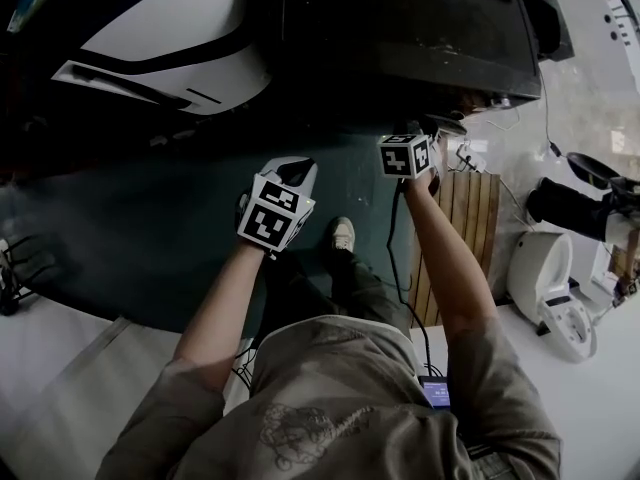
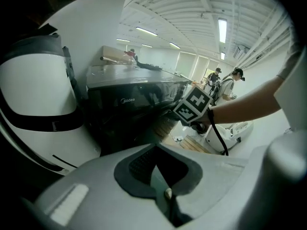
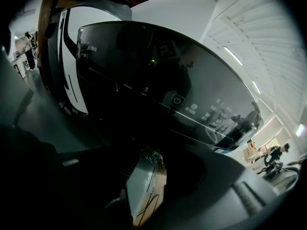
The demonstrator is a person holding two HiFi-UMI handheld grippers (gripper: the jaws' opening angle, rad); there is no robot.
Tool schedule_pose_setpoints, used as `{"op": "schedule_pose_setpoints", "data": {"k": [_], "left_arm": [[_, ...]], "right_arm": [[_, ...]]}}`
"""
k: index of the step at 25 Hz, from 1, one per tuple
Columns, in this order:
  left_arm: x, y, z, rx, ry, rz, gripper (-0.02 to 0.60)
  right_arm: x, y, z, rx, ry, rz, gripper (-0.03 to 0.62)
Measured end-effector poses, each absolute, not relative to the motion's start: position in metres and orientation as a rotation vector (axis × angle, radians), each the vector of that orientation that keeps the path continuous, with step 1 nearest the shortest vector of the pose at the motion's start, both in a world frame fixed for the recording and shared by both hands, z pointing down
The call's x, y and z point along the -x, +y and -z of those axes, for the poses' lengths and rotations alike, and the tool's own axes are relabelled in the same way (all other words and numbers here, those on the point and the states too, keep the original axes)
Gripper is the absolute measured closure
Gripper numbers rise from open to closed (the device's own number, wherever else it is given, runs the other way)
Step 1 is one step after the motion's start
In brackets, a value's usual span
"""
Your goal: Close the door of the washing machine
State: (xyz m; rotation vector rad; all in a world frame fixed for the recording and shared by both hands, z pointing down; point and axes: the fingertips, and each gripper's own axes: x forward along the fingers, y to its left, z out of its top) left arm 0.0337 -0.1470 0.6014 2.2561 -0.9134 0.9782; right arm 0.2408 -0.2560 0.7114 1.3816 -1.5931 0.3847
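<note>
The black washing machine [image 1: 400, 28] stands at the top of the head view, and its glossy dark front and control panel [image 3: 158, 80] fill the right gripper view. It is too dark to make out the door itself. My right gripper [image 1: 430, 128] is held up close to the machine's front right corner. Its jaws [image 3: 146, 186] stand a little apart, with only floor showing between them. My left gripper [image 1: 293, 173] hangs lower, over the dark floor in front of the machine. Its jaws [image 2: 165, 191] meet with nothing in them.
A white rounded machine [image 1: 170, 28] stands to the left of the black one. A wooden pallet [image 1: 465, 218] lies on the floor at the right, with a white appliance [image 1: 550, 278] beyond it. My shoe [image 1: 343, 234] is below the grippers. People stand far off [image 2: 235, 80].
</note>
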Motion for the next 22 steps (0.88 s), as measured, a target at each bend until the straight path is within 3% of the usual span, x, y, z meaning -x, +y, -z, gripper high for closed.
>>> {"op": "schedule_pose_setpoints", "data": {"k": [8,11,14,22], "left_arm": [[-0.012,-0.153,-0.601,-2.239,-0.949,-0.980,0.581],[-0.008,-0.150,-0.595,-2.238,-0.948,-0.980,0.581],[-0.005,-0.151,-0.584,-2.256,-0.951,-0.976,0.581],[0.007,-0.165,-0.544,-2.308,-0.985,-0.906,0.581]], "right_arm": [[-0.242,-0.261,-0.710,-1.437,-1.590,-0.424,0.423],[-0.243,-0.253,-0.706,-1.458,-1.596,-0.483,0.468],[-0.238,-0.239,-0.700,-1.419,-1.602,-0.555,0.445],[-0.211,-0.224,-0.618,-1.493,-1.738,-0.526,0.500]]}}
